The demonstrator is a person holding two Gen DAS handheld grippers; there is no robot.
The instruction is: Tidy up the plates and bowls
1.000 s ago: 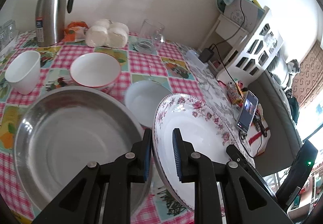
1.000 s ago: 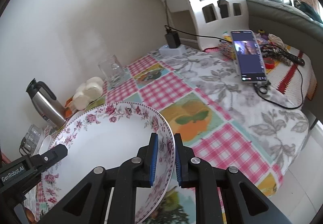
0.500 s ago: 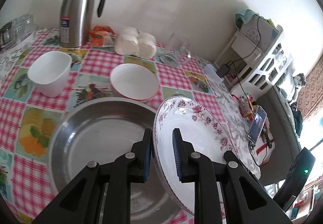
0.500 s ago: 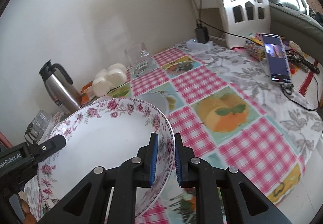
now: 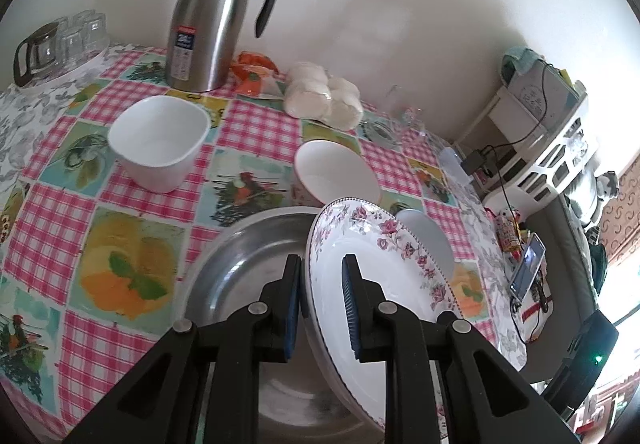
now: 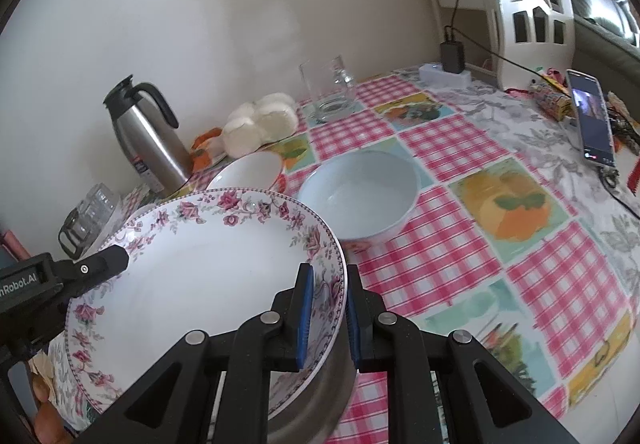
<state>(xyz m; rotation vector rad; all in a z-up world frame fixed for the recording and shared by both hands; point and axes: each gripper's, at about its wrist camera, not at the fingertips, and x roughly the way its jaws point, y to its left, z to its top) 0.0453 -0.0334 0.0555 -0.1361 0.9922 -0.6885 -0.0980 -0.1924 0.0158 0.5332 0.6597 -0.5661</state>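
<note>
A floral-rimmed white plate [image 5: 384, 284] [image 6: 208, 272] is held tilted over a large steel basin [image 5: 248, 276]. My left gripper [image 5: 320, 308] is shut on its left rim. My right gripper [image 6: 326, 318] is shut on its right rim; the left gripper also shows in the right wrist view [image 6: 80, 272]. A red-rimmed white bowl [image 5: 336, 172] [image 6: 248, 172], a pale blue bowl [image 6: 360, 192] [image 5: 428, 244] and a square white bowl [image 5: 160, 140] stand on the checked tablecloth behind.
A steel thermos jug [image 5: 212, 24] stands at the back by the wall, with a bag of white buns [image 5: 324, 100], a glass pitcher [image 6: 328, 92] and glasses [image 5: 60, 44]. A phone [image 6: 592, 120] with cables lies at the right table edge.
Both grippers carried the plate leftward and back over the steel basin. The plate now hangs above the basin's right half, and the pale blue bowl is uncovered to its right.
</note>
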